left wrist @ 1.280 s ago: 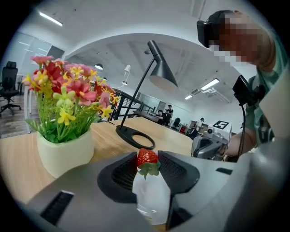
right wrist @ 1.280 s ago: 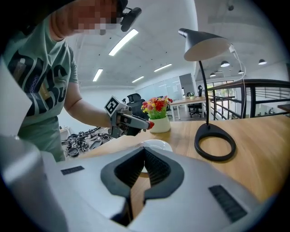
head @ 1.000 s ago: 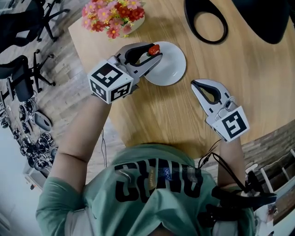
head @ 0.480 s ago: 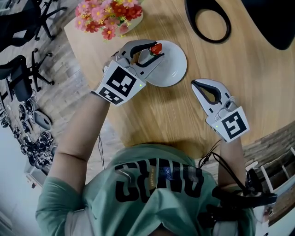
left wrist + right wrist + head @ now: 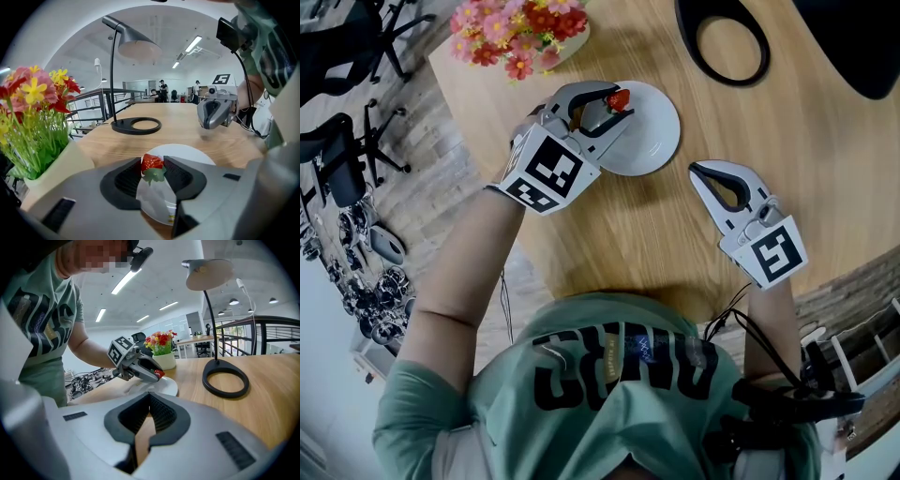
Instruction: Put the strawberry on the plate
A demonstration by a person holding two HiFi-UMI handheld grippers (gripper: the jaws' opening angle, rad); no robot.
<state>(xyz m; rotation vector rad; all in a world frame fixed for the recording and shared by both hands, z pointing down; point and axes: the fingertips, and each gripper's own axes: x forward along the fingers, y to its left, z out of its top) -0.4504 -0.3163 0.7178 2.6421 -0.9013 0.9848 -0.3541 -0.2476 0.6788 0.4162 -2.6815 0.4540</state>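
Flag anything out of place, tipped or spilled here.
Nothing stands out. The left gripper holds the red strawberry over the round white plate; the flower pot and black desk lamp stand upright, nothing spilled.

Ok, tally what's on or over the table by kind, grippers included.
Grippers: 2 (left gripper, right gripper)
Strawberry: 1
Plate: 1
Pot of flowers: 1
Lamp: 1
Total: 6
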